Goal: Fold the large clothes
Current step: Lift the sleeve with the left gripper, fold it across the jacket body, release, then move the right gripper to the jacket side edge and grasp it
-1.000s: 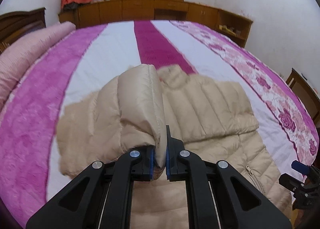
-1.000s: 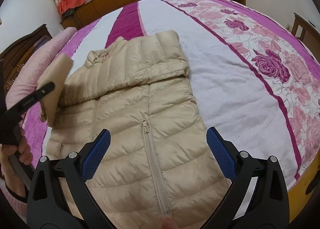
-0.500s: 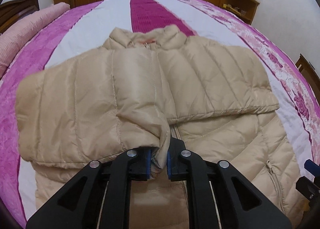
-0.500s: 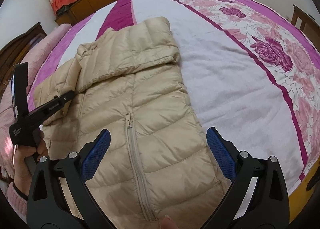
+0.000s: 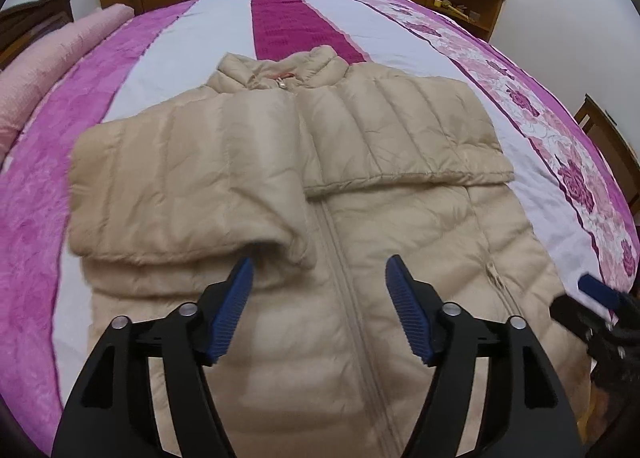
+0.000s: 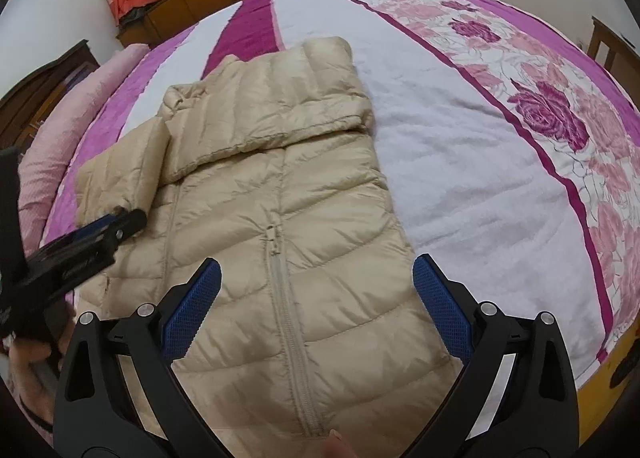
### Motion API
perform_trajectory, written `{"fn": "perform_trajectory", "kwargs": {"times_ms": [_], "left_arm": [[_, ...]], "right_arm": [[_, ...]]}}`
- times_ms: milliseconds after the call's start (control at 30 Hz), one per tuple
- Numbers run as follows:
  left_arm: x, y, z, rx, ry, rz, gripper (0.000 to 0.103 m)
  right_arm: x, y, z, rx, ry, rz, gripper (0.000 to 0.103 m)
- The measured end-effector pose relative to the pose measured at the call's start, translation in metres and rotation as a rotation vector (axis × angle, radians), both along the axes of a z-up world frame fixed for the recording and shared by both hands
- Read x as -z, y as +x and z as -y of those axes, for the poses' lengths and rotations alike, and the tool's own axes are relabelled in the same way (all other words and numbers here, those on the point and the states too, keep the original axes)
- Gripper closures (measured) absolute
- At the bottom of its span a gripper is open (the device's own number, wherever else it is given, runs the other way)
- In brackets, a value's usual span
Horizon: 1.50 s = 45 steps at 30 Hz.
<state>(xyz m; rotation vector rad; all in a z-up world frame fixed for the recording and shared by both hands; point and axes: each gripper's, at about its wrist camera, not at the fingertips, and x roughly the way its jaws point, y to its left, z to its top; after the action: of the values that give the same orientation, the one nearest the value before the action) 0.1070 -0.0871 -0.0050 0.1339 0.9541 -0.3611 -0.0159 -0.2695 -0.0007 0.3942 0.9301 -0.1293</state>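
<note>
Jacket (image 5: 328, 217), beige and puffy, lies zipped on the bed (image 5: 180, 45) with both sleeves folded across its chest. Left hand-held gripper (image 5: 318, 294) hovers wide above the jacket's zipper, gripping nothing; right hand-held gripper (image 6: 316, 290) is likewise spread wide over its hem.

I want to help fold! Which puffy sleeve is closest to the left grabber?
The left sleeve, folded across the jacket's chest. Its cuff lies just ahead of the open left gripper; the right sleeve lies farther away.
</note>
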Motion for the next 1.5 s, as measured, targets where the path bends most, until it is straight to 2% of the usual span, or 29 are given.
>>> {"fn": "perform_trajectory", "kwargs": {"times_ms": [200, 433, 700, 833, 967, 1167, 1500], "left_arm": [[-0.013, -0.013, -0.021, -0.028, 0.027, 0.002, 0.032], [-0.019, -0.014, -0.057, -0.109, 0.052, 0.010, 0.032], [-0.021, -0.014, -0.106, -0.208, 0.067, 0.014, 0.032], [-0.020, -0.013, -0.127, -0.239, 0.074, 0.010, 0.032], [-0.017, -0.012, -0.151, -0.281, 0.101, 0.003, 0.032], [-0.012, -0.016, -0.195, -0.373, 0.094, -0.030, 0.032], [-0.001, -0.012, -0.225, -0.419, 0.061, -0.036, 0.032]], "right_arm": [[-0.006, 0.007, -0.014, -0.031, 0.001, 0.008, 0.007], [-0.018, 0.017, -0.044, -0.102, -0.023, 0.035, 0.007], [-0.035, 0.042, -0.091, -0.220, -0.025, 0.059, 0.007], [-0.044, 0.059, -0.126, -0.314, -0.023, 0.067, 0.007], [-0.042, 0.077, -0.163, -0.396, -0.022, 0.056, 0.007], [-0.030, 0.110, -0.218, -0.476, -0.053, 0.043, 0.007], [-0.012, 0.157, -0.288, -0.558, -0.116, 0.050, 0.007]]}}
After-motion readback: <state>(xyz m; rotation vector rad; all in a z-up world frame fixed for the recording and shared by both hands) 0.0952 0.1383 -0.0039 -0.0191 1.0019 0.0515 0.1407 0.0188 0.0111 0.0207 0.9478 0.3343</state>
